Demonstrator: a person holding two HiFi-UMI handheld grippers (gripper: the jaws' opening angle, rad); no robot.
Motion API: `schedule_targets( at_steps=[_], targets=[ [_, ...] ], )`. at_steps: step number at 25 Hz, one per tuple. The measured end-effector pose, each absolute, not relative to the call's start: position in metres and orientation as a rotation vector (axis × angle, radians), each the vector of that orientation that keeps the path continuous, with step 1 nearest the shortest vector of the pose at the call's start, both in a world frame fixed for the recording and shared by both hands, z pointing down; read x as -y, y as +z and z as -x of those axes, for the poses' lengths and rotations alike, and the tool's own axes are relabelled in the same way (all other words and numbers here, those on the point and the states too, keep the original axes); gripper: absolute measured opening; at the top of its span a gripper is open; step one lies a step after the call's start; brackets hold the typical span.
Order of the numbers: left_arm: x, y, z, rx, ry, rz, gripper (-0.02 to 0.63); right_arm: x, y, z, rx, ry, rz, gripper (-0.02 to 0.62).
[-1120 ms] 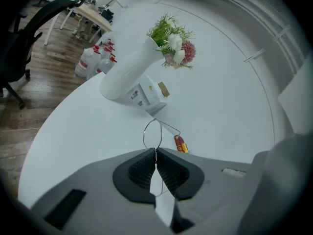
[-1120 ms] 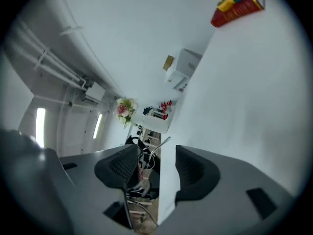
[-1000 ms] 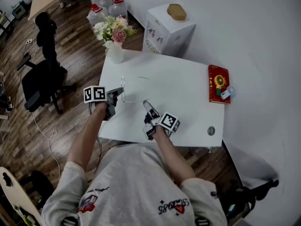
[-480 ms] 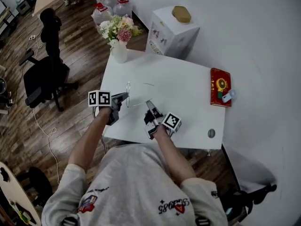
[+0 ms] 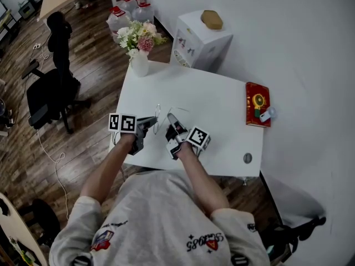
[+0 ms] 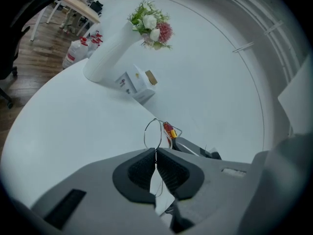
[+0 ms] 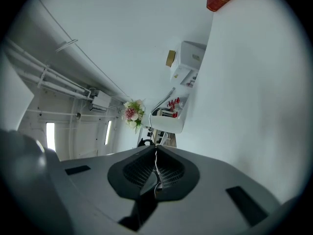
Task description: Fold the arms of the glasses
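Thin wire-rimmed glasses (image 5: pixel 161 113) hang just above the white table (image 5: pixel 222 110), near its front edge. My left gripper (image 5: pixel 153 121) is shut on the frame; in the left gripper view one lens loop (image 6: pixel 152 133) sticks out past the closed pads. My right gripper (image 5: pixel 171 117) comes in from the right and meets the glasses. Its jaws have just been closing, and they now pinch a thin wire arm (image 7: pixel 160 103) that runs out ahead of the pads. The two grippers' tips almost touch.
At the table's far left corner is a white vase of flowers (image 5: pixel 138 49). A red book (image 5: pixel 258 103) lies at the right edge and a small round disc (image 5: pixel 247 158) at the front right. A white box (image 5: pixel 202 35) stands behind the table and a black chair (image 5: pixel 50 93) to its left.
My left gripper carried the glasses rightward toward the right gripper. The right gripper, open a second ago, moved up to the glasses and shut on an arm.
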State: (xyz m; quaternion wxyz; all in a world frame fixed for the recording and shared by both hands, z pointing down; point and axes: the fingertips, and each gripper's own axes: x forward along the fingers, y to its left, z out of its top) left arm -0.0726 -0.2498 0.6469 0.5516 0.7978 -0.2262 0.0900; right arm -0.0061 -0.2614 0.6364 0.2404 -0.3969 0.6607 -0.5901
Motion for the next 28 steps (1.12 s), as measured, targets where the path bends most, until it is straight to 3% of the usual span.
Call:
schedule_targets(
  at_steps=[21, 28],
  targets=[
    [0.234, 0.641, 0.059, 0.481, 0.250, -1.918, 0.012, 0.270, 0.630, 0.028, -1.918, -1.577, 1.091, -0.011],
    [0.242, 0.652, 0.073, 0.505, 0.285, -1.911, 0.012, 0.250, 0.620, 0.003, -2.102, -1.474, 1.159, 0.007]
  ],
)
